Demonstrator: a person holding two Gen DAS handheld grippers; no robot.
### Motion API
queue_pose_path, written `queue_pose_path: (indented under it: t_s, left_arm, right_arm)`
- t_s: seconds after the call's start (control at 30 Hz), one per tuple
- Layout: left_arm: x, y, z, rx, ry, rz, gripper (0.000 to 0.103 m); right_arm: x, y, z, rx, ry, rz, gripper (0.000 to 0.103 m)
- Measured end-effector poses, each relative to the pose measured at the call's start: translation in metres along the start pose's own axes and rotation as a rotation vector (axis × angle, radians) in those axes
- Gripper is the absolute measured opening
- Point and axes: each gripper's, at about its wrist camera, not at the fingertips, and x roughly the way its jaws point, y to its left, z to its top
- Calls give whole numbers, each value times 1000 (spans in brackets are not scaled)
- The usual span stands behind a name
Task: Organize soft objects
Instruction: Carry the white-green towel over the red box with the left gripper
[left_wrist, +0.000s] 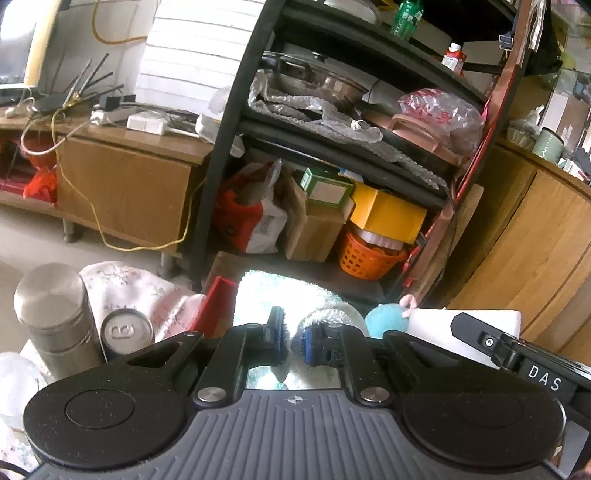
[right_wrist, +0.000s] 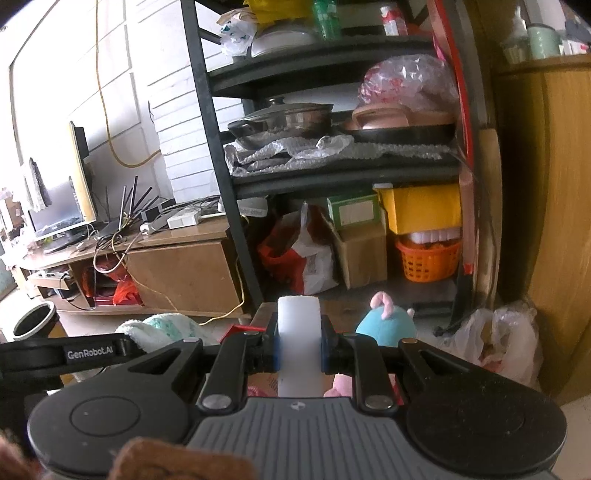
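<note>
- Left gripper (left_wrist: 293, 345) pinches the fluffy white-and-mint towel (left_wrist: 291, 299), left of the round teal plush toy (left_wrist: 386, 319).
- Right gripper (right_wrist: 299, 350) clamps an upright white foam block (right_wrist: 298, 332), nearer that toy.

Black shelf unit (right_wrist: 221, 155) carries a lidded pot (right_wrist: 284, 118) on bubble wrap (right_wrist: 280, 153), with an orange basket (right_wrist: 428, 258) and cardboard box (right_wrist: 364, 254) on its lowest tier.
</note>
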Motion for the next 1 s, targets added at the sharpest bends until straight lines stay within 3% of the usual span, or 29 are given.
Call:
queue_pose_path:
  t_s: [0.5, 1.0]
  left_arm:
    - [21, -11, 14, 48, -31, 49, 9]
    - [55, -19, 23, 72, -27, 79, 9]
  right_arm:
    - [20, 7, 11, -65, -33, -42, 0]
    - [54, 0, 21, -38, -50, -26, 0]
